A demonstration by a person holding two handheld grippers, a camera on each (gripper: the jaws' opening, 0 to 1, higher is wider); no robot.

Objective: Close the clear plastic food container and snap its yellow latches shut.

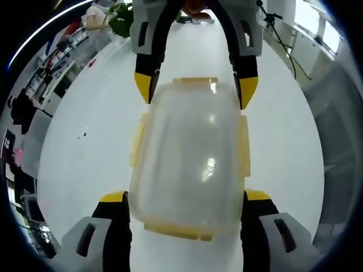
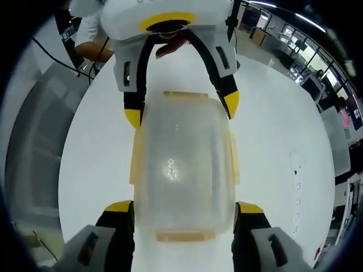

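Box: the clear container sits on the white table, well in from its edges, lid on and yellow latches showing on all four sides.
Left claw: jaws wide, one on each flank of the box's near end – whether the pads touch the walls I can't tell.
Right claw: the same at the opposite end, jaws wide and straddling the box; in the left gripper view it comes in at the far end.
Key relation: the box's long axis runs straight from one claw to the other – each claw faces an end latch head-on, while the long side latches lie just inside its jaws.
Nearer hand: neither, by my eye; each has its own end.
Judgement: the lid looks seated, so pressing the latches down is what remains.
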